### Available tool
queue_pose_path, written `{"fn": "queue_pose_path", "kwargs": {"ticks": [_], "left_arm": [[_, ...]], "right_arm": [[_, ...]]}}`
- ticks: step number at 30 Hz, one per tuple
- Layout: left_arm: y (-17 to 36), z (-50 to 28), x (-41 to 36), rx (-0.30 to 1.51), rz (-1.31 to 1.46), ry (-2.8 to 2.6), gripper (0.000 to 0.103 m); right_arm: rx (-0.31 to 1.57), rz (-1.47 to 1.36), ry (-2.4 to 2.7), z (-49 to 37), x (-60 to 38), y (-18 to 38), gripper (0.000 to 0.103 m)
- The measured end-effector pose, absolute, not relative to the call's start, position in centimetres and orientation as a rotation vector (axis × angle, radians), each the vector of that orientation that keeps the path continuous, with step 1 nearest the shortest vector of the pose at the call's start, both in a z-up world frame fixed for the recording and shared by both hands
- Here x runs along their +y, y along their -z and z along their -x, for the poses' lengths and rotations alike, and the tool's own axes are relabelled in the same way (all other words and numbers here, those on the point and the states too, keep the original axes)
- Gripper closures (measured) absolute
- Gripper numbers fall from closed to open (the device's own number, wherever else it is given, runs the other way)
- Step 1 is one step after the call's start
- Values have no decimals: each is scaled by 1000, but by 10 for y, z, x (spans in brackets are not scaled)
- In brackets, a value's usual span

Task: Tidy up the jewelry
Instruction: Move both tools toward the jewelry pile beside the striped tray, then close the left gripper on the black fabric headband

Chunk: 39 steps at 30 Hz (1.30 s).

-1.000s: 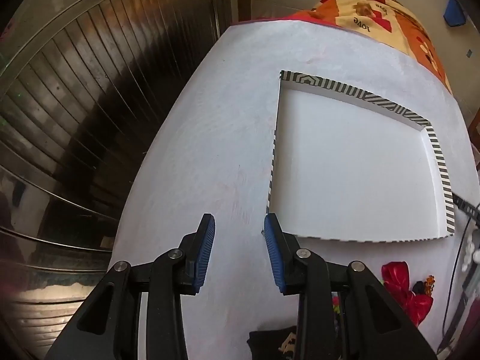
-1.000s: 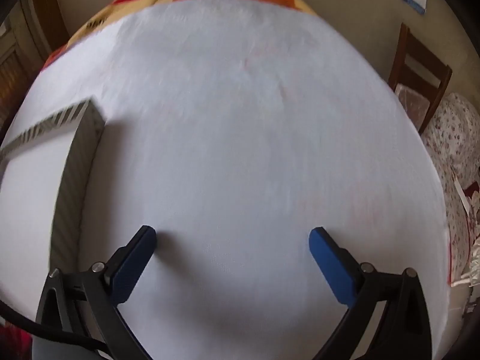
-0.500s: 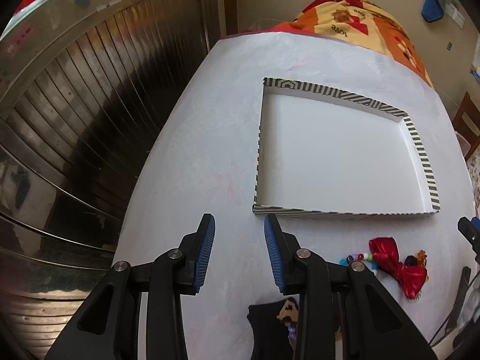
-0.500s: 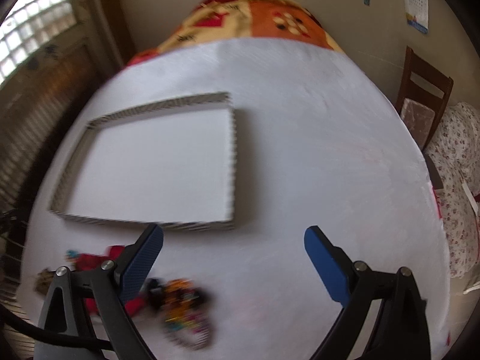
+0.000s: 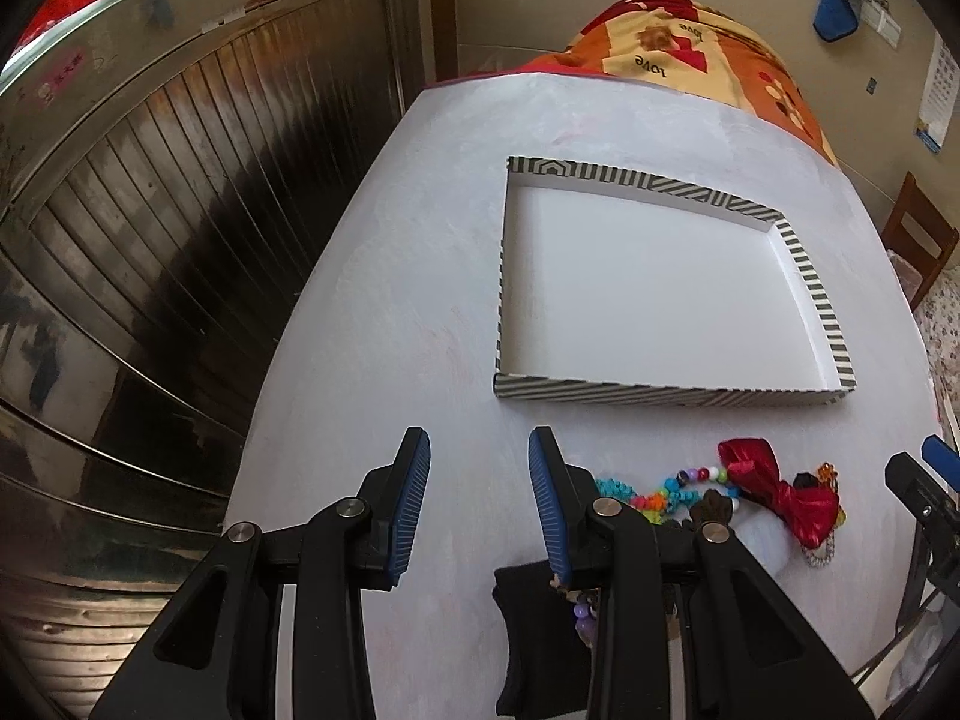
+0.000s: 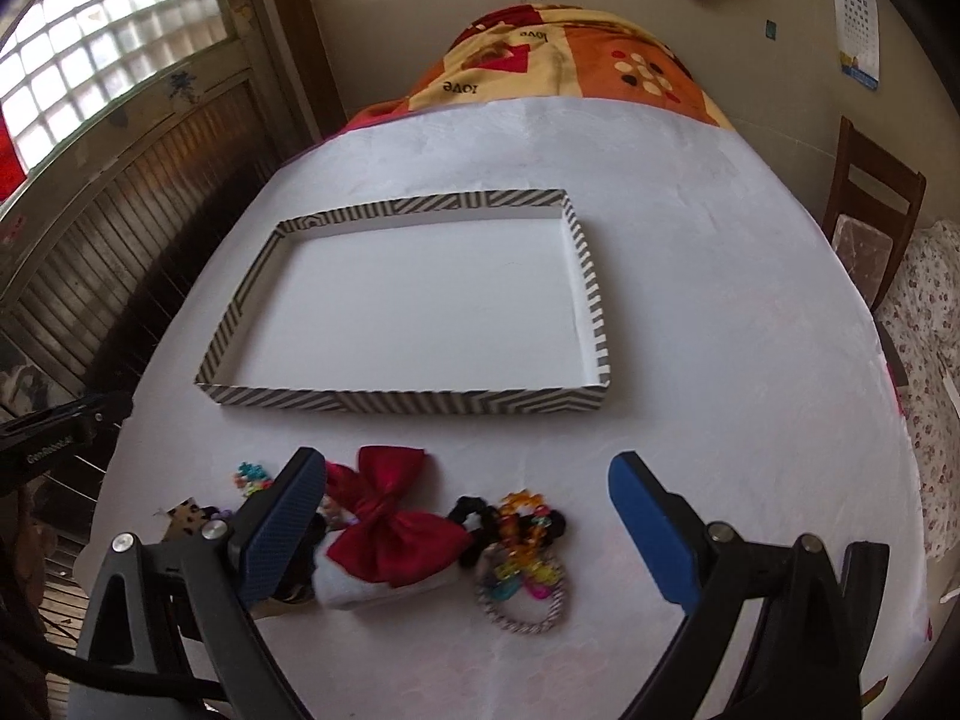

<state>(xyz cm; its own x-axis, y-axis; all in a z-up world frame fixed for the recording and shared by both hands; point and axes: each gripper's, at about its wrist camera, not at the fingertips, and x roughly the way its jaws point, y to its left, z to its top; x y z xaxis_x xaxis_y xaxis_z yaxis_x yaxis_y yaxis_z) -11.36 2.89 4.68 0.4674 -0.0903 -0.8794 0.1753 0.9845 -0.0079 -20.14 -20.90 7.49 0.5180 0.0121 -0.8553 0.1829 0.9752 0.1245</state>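
Note:
A shallow white tray with a black-and-white striped rim (image 6: 414, 401) (image 5: 660, 397) lies empty on the white table. In front of it lies a heap of jewelry: a red bow (image 6: 396, 516) (image 5: 774, 492), a black scrunchie with orange and coloured beads (image 6: 522, 522), a striped ring bracelet (image 6: 522, 606), and a coloured bead string (image 5: 660, 495). My right gripper (image 6: 474, 522) is wide open, above and around the bow and beads, holding nothing. My left gripper (image 5: 479, 495) is open and empty, left of the heap.
A dark pouch (image 5: 528, 630) lies under my left gripper. A metal shutter wall (image 5: 150, 240) runs along the table's left edge. A patterned orange cloth (image 6: 564, 66) covers the table's far end. A wooden chair (image 6: 870, 210) stands at the right.
Both grippers pulled back and up from the table. The tray, close before, now shows whole, and the jewelry heap has come into view. Jaw openings are unchanged.

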Motion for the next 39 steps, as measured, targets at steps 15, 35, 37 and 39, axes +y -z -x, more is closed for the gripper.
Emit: {"fn": "queue_pose_path", "kwargs": {"ticks": [15,35,37,39], "left_arm": [[-49,127,25,1073,-105,181,90],[-47,130,32,1086,-100,183,90],[-46,130,31,1090,-101,183,90],[-45,130,30,1095,-100,187,90]], "right_arm": [[1002,-197,86,214,-182,-80,5],[1022,-168,94,210,-167,-77,5],[1025,-165,96,210,-166,-76,5],[1028,-166,99,209,-167,-75,5]]}}
